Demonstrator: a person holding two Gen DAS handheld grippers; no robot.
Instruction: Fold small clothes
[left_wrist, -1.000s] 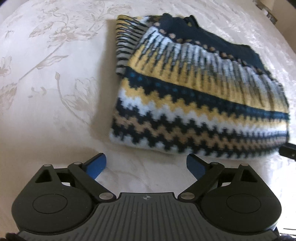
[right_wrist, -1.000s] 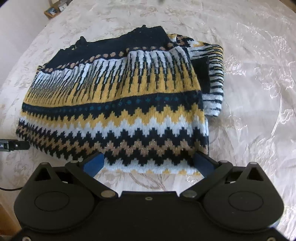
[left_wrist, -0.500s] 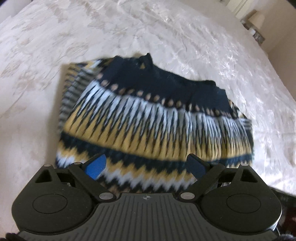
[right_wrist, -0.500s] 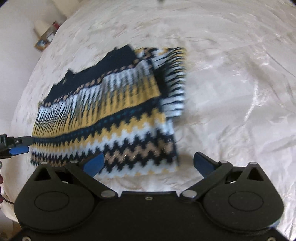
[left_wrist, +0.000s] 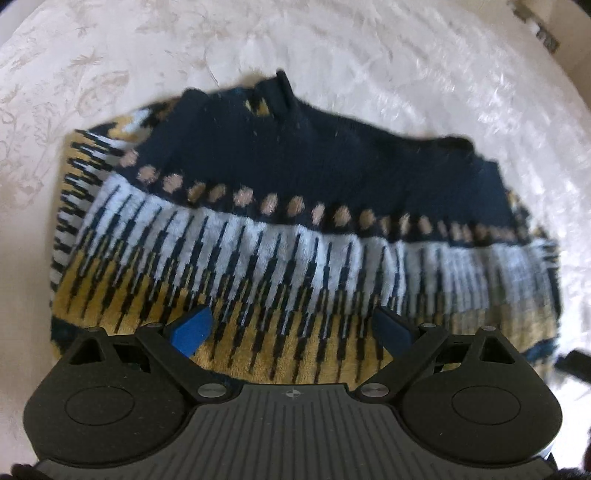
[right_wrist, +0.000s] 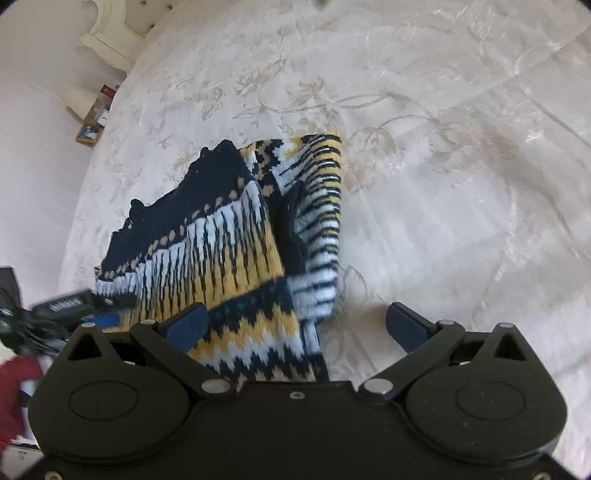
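A small knitted sweater (left_wrist: 295, 236) in navy, white, yellow and tan bands lies folded on the cream bedspread (left_wrist: 332, 48), neckline at the far side. My left gripper (left_wrist: 291, 325) hovers open over the yellow band with nothing between its blue pads. In the right wrist view the same sweater (right_wrist: 229, 251) lies left of centre, its striped sleeve folded along the right edge. My right gripper (right_wrist: 295, 326) stands open over the sweater's near right corner, left pad above the knit, right pad above the bedspread. The left gripper's tip (right_wrist: 70, 304) shows at the sweater's left edge.
The floral cream bedspread (right_wrist: 443, 147) stretches wide to the right and beyond the sweater. At the far left stand a white headboard (right_wrist: 110, 40) and a bedside table (right_wrist: 92, 125) with small items. A red sleeve (right_wrist: 14, 391) shows at the lower left edge.
Both grippers have moved forward over the sweater, which was ahead of them a second ago. The right gripper has also shifted toward the sweater's right corner. Both stay open.
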